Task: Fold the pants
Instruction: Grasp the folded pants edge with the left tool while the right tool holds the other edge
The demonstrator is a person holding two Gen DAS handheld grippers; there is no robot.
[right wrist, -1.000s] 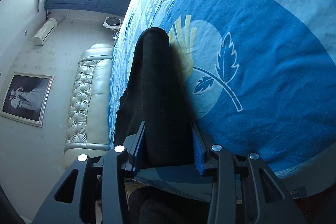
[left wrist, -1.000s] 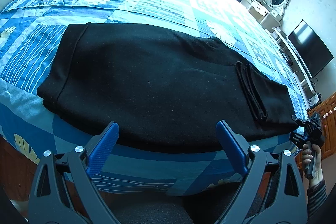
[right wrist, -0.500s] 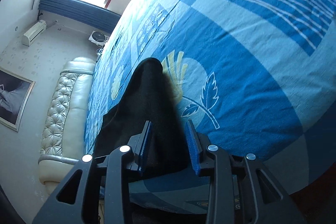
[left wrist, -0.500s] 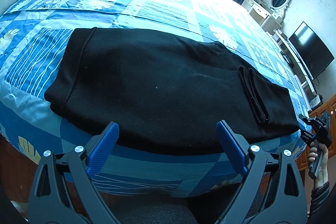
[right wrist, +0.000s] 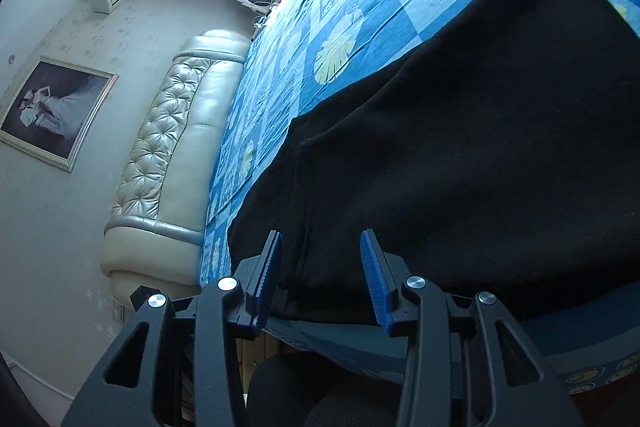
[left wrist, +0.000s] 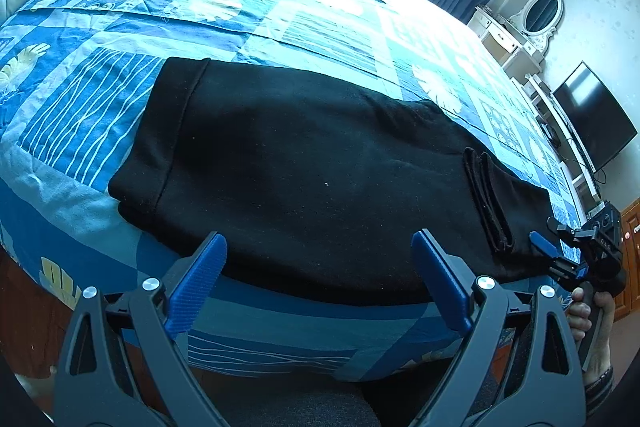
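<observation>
Black pants (left wrist: 304, 171) lie flat along the near edge of a bed with a blue patterned quilt (left wrist: 248, 7), waistband at the left, folded cuffs (left wrist: 486, 203) at the right. My left gripper (left wrist: 320, 267) is open and empty, just in front of the pants' near edge. My right gripper (right wrist: 322, 259) is partly open around the pants' hem end (right wrist: 480, 167); its blue fingers straddle the cloth edge without pinching it. It also shows in the left wrist view (left wrist: 560, 259) at the pants' right end.
A padded headboard (right wrist: 172, 147) stands at the far end of the bed. A TV (left wrist: 592, 119) and a white dresser with mirror (left wrist: 520, 31) line the right wall. The bed edge drops off just in front of both grippers.
My right gripper has opened wider and let go of the pants' end, and its view has swung over the cloth. My left gripper has drawn back slightly, still open.
</observation>
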